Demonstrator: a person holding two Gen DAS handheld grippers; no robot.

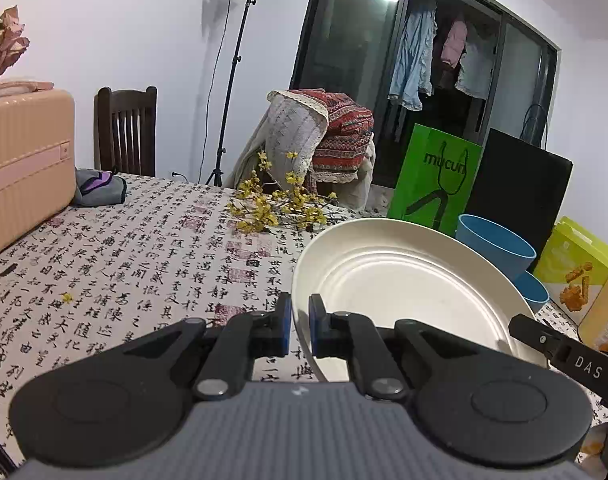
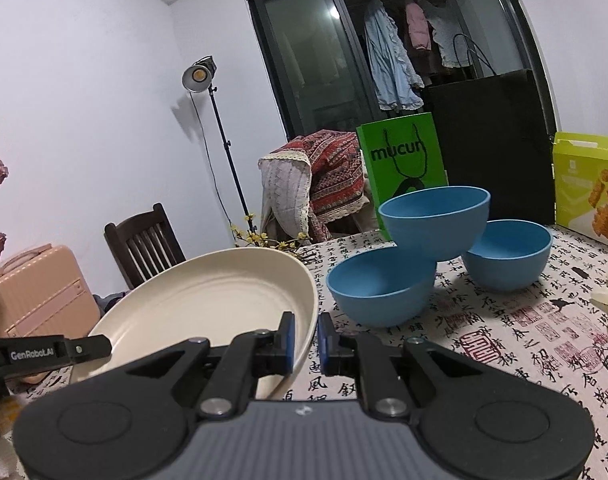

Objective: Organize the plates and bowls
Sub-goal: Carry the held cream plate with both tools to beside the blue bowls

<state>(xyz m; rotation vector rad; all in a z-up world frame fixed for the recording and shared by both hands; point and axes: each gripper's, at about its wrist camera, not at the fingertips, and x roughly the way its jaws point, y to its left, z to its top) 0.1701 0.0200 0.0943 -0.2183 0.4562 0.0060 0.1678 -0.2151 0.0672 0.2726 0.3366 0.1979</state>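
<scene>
Blue pads on both of my grippers pinch one cream plate from opposite sides. In the left wrist view, my left gripper point(image 1: 300, 322) is clamped on the plate's point(image 1: 404, 280) near-left rim, one pad outside the edge and one inside the well. In the right wrist view, my right gripper point(image 2: 305, 340) is clamped the same way on the plate's right rim, and the black tip of the other tool shows at the far left of that picture. The plate appears to be lifted off the tablecloth point(image 2: 504, 344) and tilted, its far edge higher than the edge I hold.

Since only thin rim sits between each pair of pads, I judge the main thing is to keep both hands moving together: same pace, same height, no twisting of one wrist against the other, or the rim could slip out of one pinch. I would level the plate before lowering it, so the base meets the cloth flat rather than on one edge.

Just beyond the plate to the right stand three blue bowls point(image 2: 434, 220); one is perched on the two beneath it, and that stack looks unsteady. I would keep the plate's rim well clear of them and pick a bare patch of cloth. Farther out, yellow flower sprigs point(image 1: 272, 204) lie across the table, also worth avoiding.

I would let go only once the plate rests flat.
</scene>
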